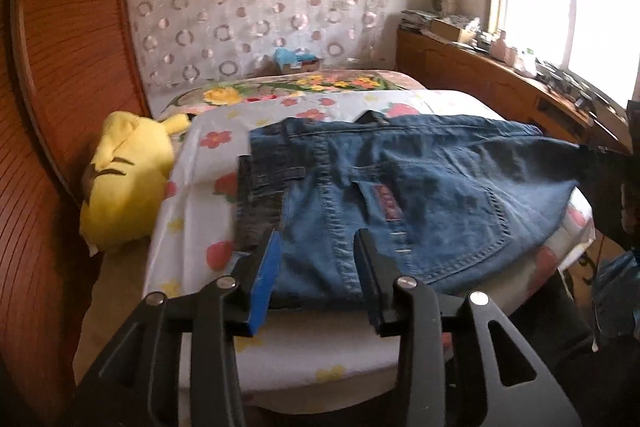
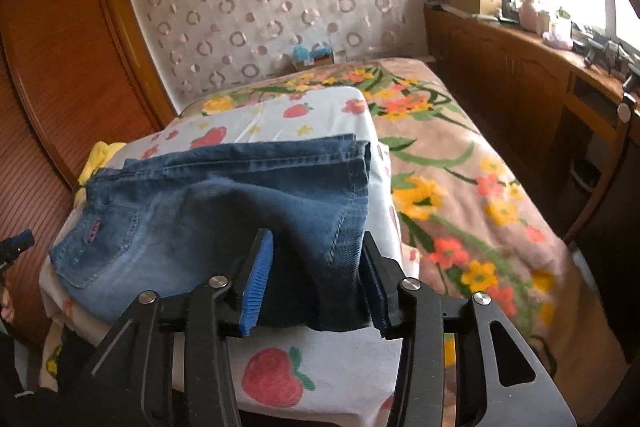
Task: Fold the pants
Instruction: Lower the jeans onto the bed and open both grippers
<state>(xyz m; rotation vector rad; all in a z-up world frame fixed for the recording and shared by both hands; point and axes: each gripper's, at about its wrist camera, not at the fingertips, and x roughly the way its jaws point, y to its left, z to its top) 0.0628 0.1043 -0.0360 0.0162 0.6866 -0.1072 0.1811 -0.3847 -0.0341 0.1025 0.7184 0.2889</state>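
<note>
Denim, a folded pair of blue jeans [image 1: 384, 195], lies on the strawberry-print white quilt [image 1: 208, 211]. Left gripper [image 1: 318, 243] and right gripper [image 2: 316, 247] both stand part open, straddling its near edge without pinching.

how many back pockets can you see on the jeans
1. The pocket lies on the near right part of the jeans in the left wrist view, and on their near left in the right wrist view. A second may be hidden in the fold.
</note>
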